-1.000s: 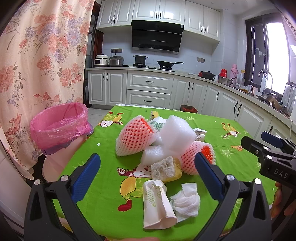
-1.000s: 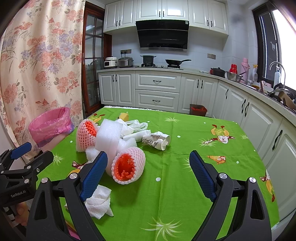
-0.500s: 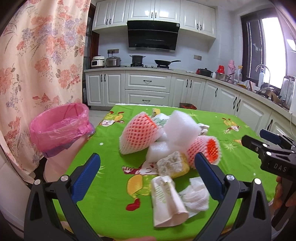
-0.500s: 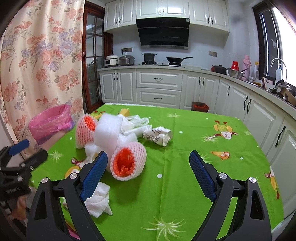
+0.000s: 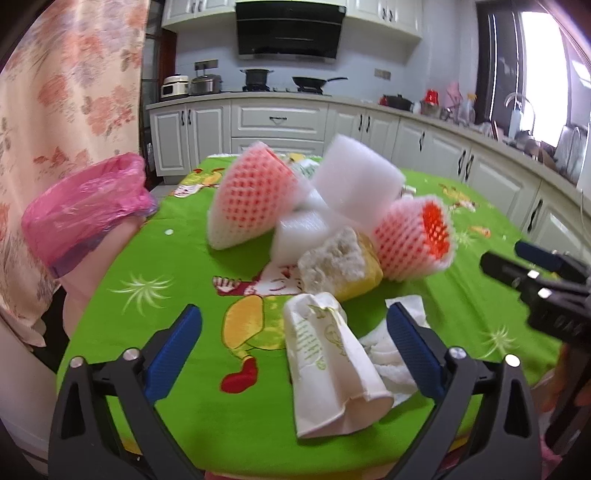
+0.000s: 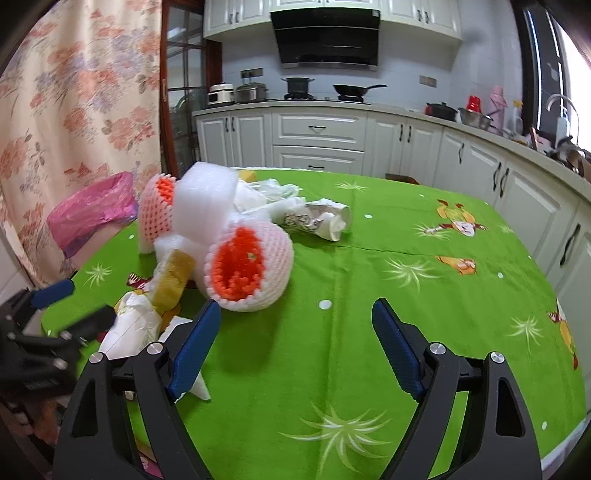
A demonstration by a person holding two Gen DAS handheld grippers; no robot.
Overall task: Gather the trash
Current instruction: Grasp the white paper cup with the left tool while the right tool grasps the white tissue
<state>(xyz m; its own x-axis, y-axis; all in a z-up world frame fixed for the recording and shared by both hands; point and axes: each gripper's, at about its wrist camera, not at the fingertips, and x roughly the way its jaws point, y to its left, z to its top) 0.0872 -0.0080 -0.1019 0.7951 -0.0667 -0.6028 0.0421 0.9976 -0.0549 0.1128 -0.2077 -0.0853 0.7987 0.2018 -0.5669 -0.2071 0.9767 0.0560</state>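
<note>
White panelled base cabinets [image 6: 317,140] with dark handles run along the far wall and down the right side, under a pale countertop [image 5: 280,96]. A black range hood [image 6: 327,37] hangs beneath white upper cabinets [image 5: 380,14]. A peach floral curtain [image 5: 66,92] hangs left; daylight enters a dark-framed window [image 5: 532,70].

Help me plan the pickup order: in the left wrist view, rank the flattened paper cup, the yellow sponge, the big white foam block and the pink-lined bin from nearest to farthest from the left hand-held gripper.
1. Flattened paper cup, between the open fingers of the left hand-held gripper.
2. Yellow sponge, just beyond the cup.
3. Big white foam block, atop the pile, farther back.
4. Pink-lined bin, off the table's left edge; too close to call against the foam block.
</note>
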